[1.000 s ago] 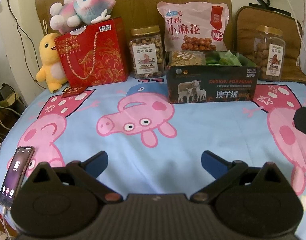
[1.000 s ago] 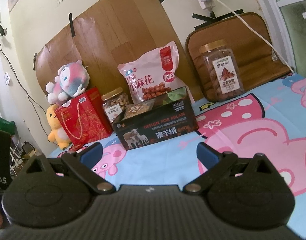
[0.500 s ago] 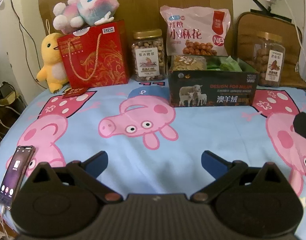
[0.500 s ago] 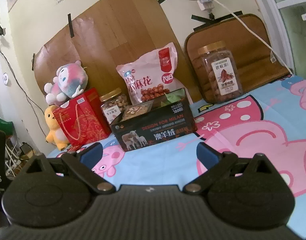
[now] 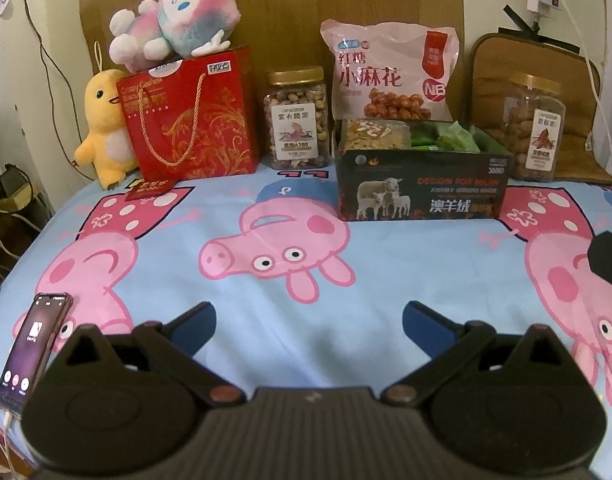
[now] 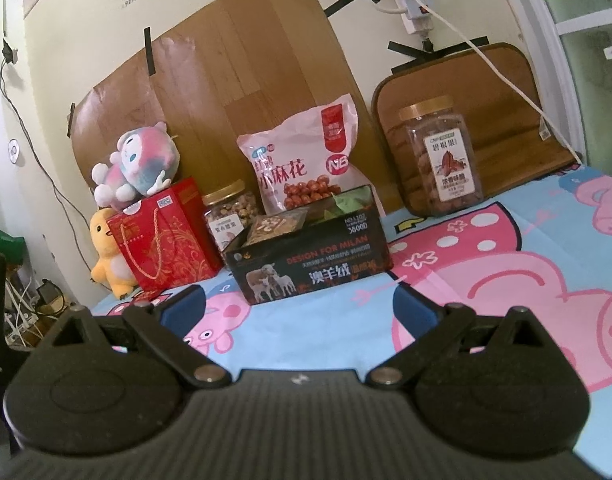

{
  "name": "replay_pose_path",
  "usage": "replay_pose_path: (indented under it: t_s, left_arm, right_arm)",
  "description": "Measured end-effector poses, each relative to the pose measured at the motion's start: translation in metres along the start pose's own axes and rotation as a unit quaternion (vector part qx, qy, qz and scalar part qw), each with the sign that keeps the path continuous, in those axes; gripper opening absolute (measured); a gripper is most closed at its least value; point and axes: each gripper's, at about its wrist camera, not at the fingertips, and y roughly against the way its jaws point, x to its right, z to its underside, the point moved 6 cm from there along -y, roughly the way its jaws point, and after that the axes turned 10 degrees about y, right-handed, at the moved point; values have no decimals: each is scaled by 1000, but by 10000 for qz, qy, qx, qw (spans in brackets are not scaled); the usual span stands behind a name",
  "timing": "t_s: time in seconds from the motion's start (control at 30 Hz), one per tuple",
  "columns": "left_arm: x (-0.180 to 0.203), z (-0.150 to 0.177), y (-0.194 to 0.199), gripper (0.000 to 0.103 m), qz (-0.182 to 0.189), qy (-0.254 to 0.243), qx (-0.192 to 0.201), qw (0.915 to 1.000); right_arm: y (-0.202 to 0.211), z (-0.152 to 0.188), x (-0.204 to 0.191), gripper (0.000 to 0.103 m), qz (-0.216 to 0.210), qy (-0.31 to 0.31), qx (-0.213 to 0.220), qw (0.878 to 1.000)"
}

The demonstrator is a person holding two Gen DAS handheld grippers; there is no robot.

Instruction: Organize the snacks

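Observation:
A dark box [image 5: 422, 190] with sheep on its side stands at the back of the bed and holds a nut packet [image 5: 376, 136] and green packets [image 5: 452, 140]. Behind it leans a pink snack bag [image 5: 390, 76]. A cashew jar [image 5: 297, 118] stands to its left, a pecan jar [image 5: 536, 128] to its right. My left gripper [image 5: 309, 320] is open and empty, well short of the box. My right gripper [image 6: 299, 308] is open and empty, also short of the box [image 6: 310, 264], with the pink bag [image 6: 306, 168] and both jars [image 6: 229, 216] [image 6: 442, 156] beyond it.
A red gift bag [image 5: 189, 120] with a plush toy [image 5: 173, 44] on top and a yellow duck plush [image 5: 101, 128] stand at the back left. A phone [image 5: 33, 348] lies at the near left edge of the cartoon-pig sheet [image 5: 265, 248]. Cables hang at the left.
Both views have pulled back and risen slightly, so the snacks look a little farther and lower. Both grippers stay open. Nothing on the bed has moved.

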Motion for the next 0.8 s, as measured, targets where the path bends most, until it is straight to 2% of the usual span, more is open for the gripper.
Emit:
replay_pose_path:
  t_s: [0.17, 0.63, 0.73, 0.8]
  left_arm:
    - [1, 0, 4, 103, 16, -11, -32, 10000]
    - [-3, -4, -10, 103, 7, 95, -190, 9998]
    - [-1, -3, -15, 103, 110, 79, -286, 9995]
    - [1, -3, -16, 103, 350, 43, -318, 9989]
  right_arm:
    - [8, -4, 2, 101, 57, -29, 121, 9999]
    - [1, -1, 1, 101, 45, -8, 20, 10000]
    - [-1, 1, 1, 101, 35, -22, 1, 10000]
    - [-3, 3, 1, 101, 37, -9, -16, 10000]
